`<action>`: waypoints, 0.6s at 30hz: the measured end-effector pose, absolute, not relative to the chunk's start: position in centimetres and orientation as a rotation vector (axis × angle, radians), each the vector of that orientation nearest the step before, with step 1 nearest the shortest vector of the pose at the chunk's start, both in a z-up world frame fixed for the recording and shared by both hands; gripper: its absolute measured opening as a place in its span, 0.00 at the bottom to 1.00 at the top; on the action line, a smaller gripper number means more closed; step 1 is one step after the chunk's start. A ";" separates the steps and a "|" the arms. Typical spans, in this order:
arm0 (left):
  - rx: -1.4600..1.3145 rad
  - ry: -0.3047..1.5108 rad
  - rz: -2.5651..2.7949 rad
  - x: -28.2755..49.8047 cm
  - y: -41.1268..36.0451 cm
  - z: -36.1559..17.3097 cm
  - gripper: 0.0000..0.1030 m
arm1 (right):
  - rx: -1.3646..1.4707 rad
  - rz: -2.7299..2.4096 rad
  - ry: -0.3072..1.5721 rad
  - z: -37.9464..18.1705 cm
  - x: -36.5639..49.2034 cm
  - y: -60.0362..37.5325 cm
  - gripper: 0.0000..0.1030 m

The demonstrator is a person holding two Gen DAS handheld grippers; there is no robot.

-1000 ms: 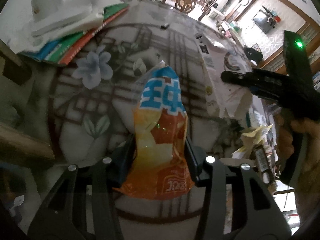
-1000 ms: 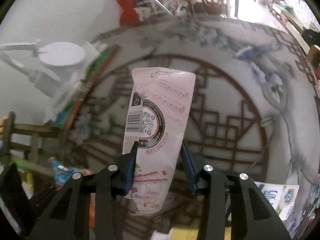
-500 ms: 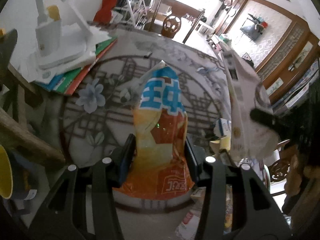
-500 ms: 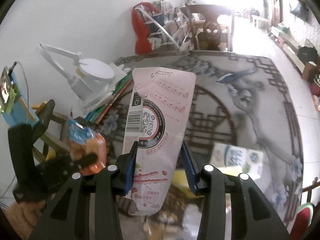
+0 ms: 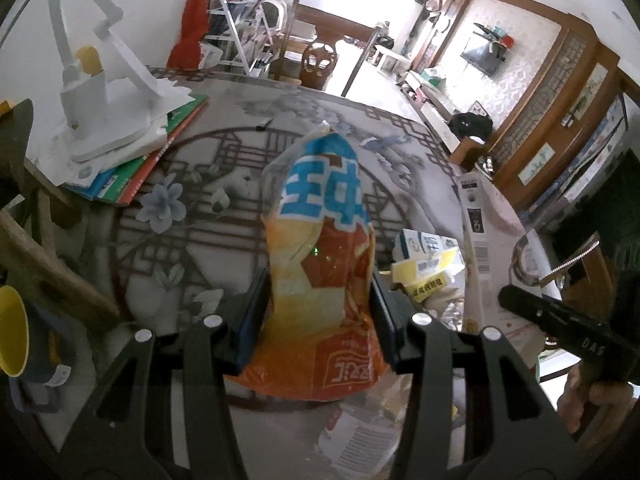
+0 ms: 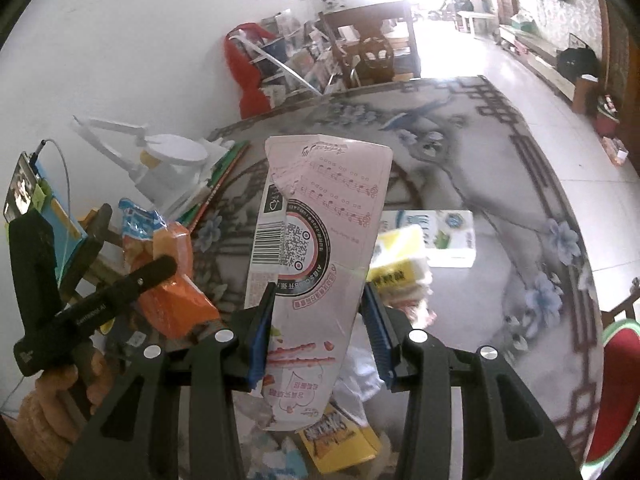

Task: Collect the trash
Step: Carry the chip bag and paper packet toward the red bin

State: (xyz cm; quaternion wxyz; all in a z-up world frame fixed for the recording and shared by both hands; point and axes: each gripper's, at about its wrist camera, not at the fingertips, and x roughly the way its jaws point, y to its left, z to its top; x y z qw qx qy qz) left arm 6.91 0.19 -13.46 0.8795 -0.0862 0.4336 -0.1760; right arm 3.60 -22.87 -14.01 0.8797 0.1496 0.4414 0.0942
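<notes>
My left gripper is shut on an orange and blue snack bag and holds it upright above the patterned table. The bag also shows in the right wrist view. My right gripper is shut on a flattened pink carton with a barcode and a round print. That carton shows at the right of the left wrist view. Below both grippers lies a heap of trash: a yellow pack, a white and blue box and a yellow wrapper.
A white desk lamp stands on stacked books at the table's far left. A yellow cup is at the left edge. Wooden chairs and a red bag stand beyond the table.
Both grippers have pulled back and up from the table with their items still held. The trash heap has come into view below them, and more of the room shows.
</notes>
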 end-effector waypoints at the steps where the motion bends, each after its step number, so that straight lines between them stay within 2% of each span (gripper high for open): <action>1: -0.173 0.901 -0.372 6.7 -0.1 -13.3 0.45 | 0.315 0.191 0.916 -14.0 3.2 -23.1 0.40; 18: -0.112 0.889 -0.434 3.3 -5.4 -12.7 0.45 | 0.351 0.135 0.876 -14.1 -1.1 -26.8 0.40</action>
